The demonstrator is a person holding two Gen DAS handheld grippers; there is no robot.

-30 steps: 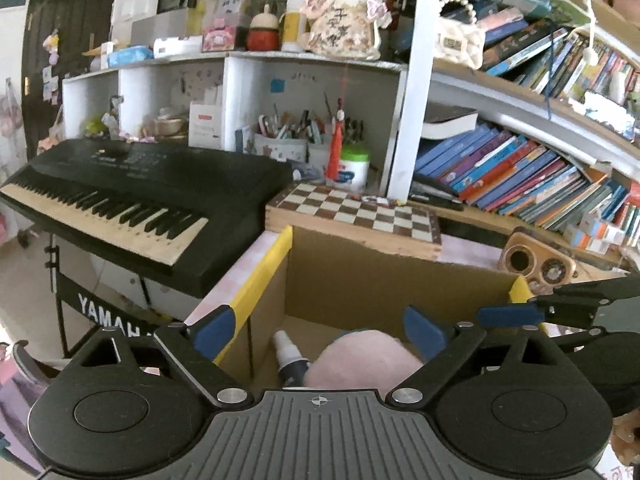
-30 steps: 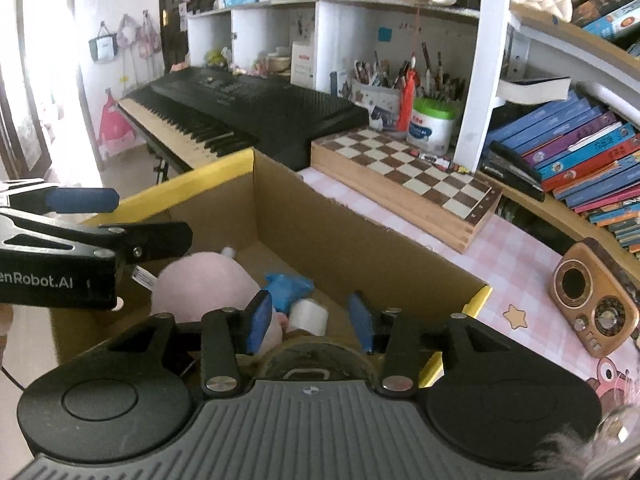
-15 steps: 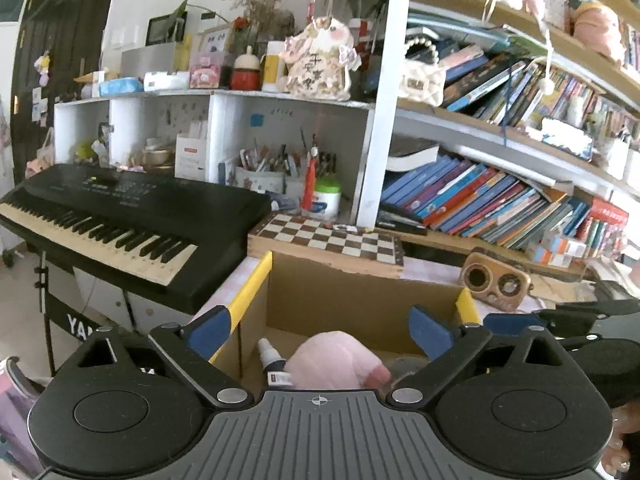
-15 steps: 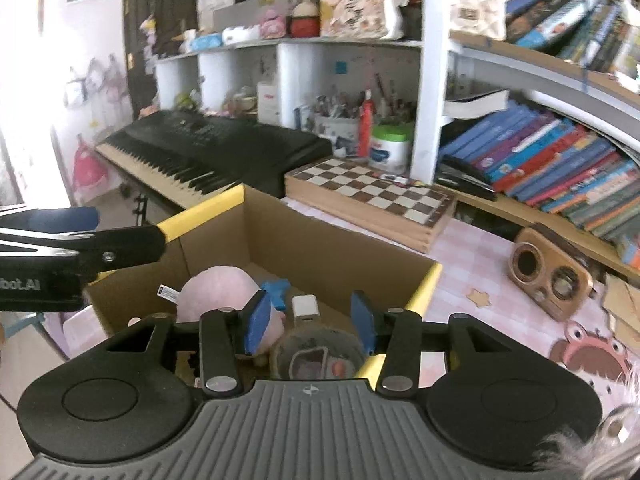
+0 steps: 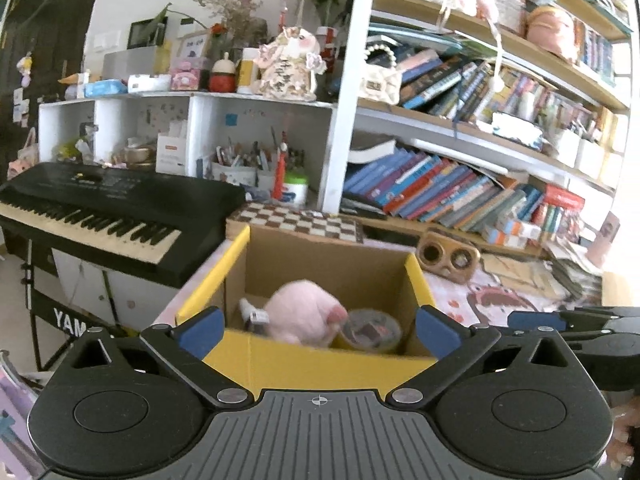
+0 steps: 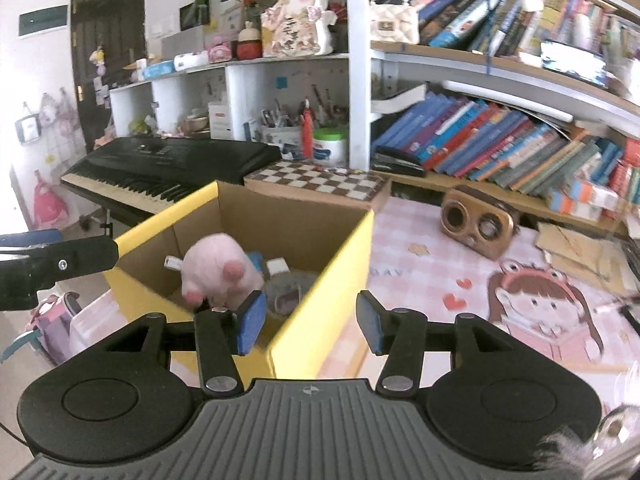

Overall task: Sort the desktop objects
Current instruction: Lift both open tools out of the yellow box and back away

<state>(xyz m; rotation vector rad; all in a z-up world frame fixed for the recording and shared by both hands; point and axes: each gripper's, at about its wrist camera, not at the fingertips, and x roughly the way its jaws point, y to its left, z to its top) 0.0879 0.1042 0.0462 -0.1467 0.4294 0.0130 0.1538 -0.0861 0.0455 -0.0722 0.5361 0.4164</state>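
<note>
Both the left gripper (image 5: 316, 326) and right gripper (image 6: 310, 322) were spread wide and empty above the yellow box (image 6: 324, 280), where the pink plush (image 6: 218, 270) lay snout toward the cameras.

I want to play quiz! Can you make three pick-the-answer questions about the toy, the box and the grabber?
1. Where is the pink plush toy?
A. in the cardboard box
B. on the chessboard
C. on the keyboard

2. What colour is the box outside?
A. green
B. yellow
C. red

3. How are the right gripper jaws?
A. shut on the toy
B. shut, holding nothing
C. open, holding nothing

Answers: 1 A, the toy sits between the box walls. 2 B, its outer walls are yellow. 3 C, the blue pads stand apart with nothing between.
</note>
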